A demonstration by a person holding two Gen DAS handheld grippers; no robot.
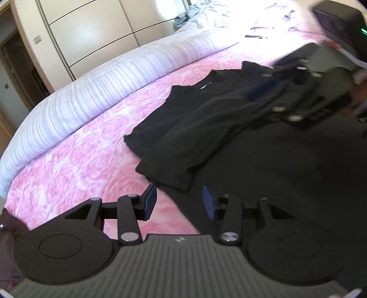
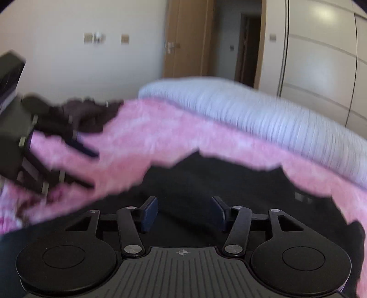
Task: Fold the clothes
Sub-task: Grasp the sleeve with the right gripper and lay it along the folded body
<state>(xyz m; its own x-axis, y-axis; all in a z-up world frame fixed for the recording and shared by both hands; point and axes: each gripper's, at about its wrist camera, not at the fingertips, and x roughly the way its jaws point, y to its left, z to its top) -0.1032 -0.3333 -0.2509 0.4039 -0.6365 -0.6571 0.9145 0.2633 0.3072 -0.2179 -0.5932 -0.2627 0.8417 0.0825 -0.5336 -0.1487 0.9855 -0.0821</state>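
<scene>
A black garment [image 1: 229,128] lies spread on the pink bed cover [image 1: 91,165], one sleeve folded over toward the left. My left gripper [image 1: 180,202] hovers open at the garment's near left edge, nothing between its blue pads. In the left wrist view my right gripper [image 1: 270,87] reaches over the garment's upper part, blurred. The right wrist view shows my right gripper [image 2: 184,213] open just above the black garment [image 2: 206,183]. My left gripper [image 2: 91,168] appears at the left of that view, blurred and open.
A rolled white ribbed duvet [image 1: 103,96] runs along the far side of the bed. Dark brown cloth [image 2: 91,114] lies at the bed's far corner. Wardrobe doors [image 1: 91,34] and a wooden door [image 2: 185,39] stand behind. More bedding [image 1: 206,13] is heaped at the head end.
</scene>
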